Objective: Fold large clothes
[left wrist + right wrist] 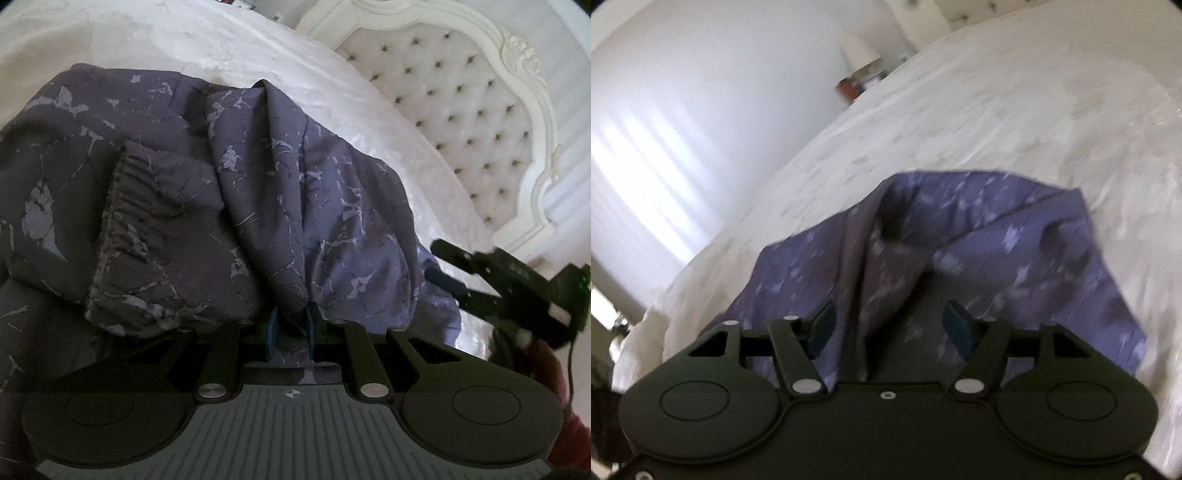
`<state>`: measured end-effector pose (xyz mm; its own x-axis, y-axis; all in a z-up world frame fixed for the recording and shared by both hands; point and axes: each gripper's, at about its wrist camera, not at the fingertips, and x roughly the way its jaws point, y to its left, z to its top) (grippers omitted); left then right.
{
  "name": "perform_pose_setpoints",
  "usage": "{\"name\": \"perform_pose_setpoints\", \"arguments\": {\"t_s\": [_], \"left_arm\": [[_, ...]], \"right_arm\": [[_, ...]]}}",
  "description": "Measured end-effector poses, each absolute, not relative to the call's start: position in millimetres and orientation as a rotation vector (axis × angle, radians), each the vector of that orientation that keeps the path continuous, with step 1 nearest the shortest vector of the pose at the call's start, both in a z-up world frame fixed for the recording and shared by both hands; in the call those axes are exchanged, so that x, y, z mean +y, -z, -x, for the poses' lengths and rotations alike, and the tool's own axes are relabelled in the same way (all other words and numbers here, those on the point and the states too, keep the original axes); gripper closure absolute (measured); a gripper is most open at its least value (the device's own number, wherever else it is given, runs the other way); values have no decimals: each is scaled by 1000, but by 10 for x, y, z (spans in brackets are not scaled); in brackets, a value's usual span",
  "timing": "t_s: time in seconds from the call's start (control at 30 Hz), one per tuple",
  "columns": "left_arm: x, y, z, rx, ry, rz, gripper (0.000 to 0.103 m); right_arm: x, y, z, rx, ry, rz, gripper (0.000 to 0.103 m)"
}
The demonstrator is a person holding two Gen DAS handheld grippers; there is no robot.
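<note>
Purple patterned garment (229,192) lies bunched on the white bed (258,51). Left gripper (290,328) pinches a fold of it; right gripper (890,328) stands apart around loose cloth.

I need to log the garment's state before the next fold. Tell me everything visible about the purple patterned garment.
The purple garment is thin woven-looking cloth, dark purple with a pale cracked, leafy print and a gathered elastic band. It lies rumpled and partly folded on the white bedspread. The left gripper pinches a fold of it, lifting a ridge; in the right wrist view cloth lies between the right gripper's parted pads.
</note>
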<state>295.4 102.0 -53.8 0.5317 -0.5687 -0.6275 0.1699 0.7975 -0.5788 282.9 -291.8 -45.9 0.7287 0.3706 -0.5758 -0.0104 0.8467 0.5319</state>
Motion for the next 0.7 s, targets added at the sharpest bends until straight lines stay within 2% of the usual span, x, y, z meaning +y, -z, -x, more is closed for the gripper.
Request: {"name": "perform_pose_setpoints", "arguments": {"t_s": [0.2,0.23,0.27,0.3,0.4,0.47,0.5,0.53,0.57,0.6,0.63,0.7], "left_arm": [[984,591,-2883,902,462,478,87],[995,588,-2893,902,462,479,87],[1003,587,-2893,901,462,480,87],[1004,586,-2894,900,463,481,87],[997,578,-2885,895,466,480,86],[983,584,-2873,887,468,475,86],[962,584,-2868,881,471,466,86],[952,578,-2859,875,473,456,85],[937,562,-2858,870,474,444,84],[929,539,-2856,869,478,434,81],[924,501,-2846,867,484,419,76],[931,376,-2795,839,486,372,71]], "right_arm": [[-2914,535,-3122,745,-166,-488,46],[-2895,548,-3169,752,-169,-484,54],[-2898,523,-3141,758,-183,-484,66],[-2867,498,-3168,754,-196,-471,92],[-2858,364,-3102,673,-164,-387,92],[-2931,445,-3145,697,-119,-378,92],[-2964,534,-3183,732,-97,-370,92],[-2981,622,-3211,766,-86,-353,87],[-2985,663,-3205,774,-81,-336,85],[-2986,674,-3183,757,-87,-321,76],[-2987,643,-3144,731,-91,-311,57],[-3012,550,-3053,690,-79,-311,40]]}}
